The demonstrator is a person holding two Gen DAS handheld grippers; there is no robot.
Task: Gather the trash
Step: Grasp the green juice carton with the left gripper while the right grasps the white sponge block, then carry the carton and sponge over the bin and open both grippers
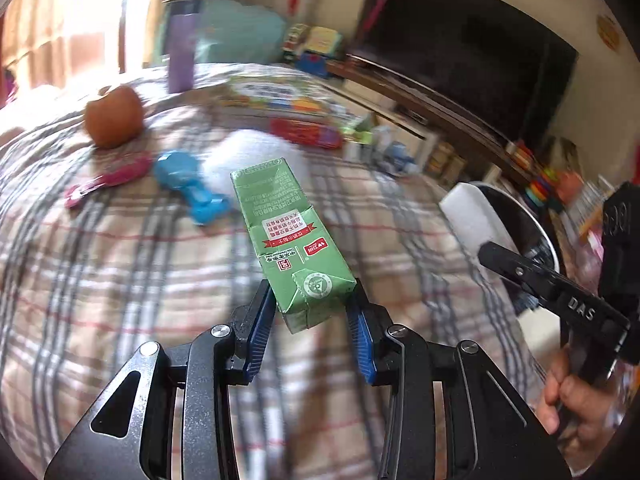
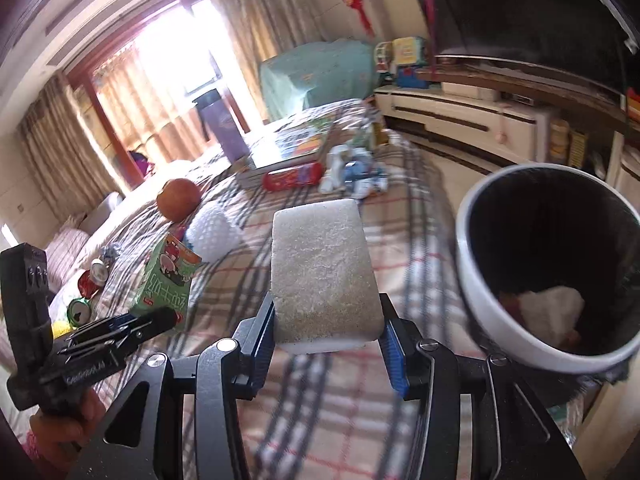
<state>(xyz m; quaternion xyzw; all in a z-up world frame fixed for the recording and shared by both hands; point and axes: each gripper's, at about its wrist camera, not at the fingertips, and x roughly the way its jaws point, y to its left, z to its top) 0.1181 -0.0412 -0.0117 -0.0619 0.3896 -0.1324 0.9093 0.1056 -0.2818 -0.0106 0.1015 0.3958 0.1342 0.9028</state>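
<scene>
While left tool (image 1: 314,312) clamps carton (image 1: 286,236), right tool (image 2: 328,332) clamps sponge (image 2: 322,268).

1. We note bare plaid cloth (image 2: 320,412) below both grippers: open passage.
2. Bin (image 2: 480,280), white-rimmed, stands at the right; its mouth is unobstructed.
3. Far side of the cloth is crowded: white ball (image 2: 214,236), apple (image 2: 178,199), red case (image 2: 292,176), purple bottle (image 2: 228,136).
4. Cans (image 2: 90,280) crowd the left edge.
5. Blue toy (image 1: 184,184) and pink clip (image 1: 108,180) lie beside the ball.
</scene>
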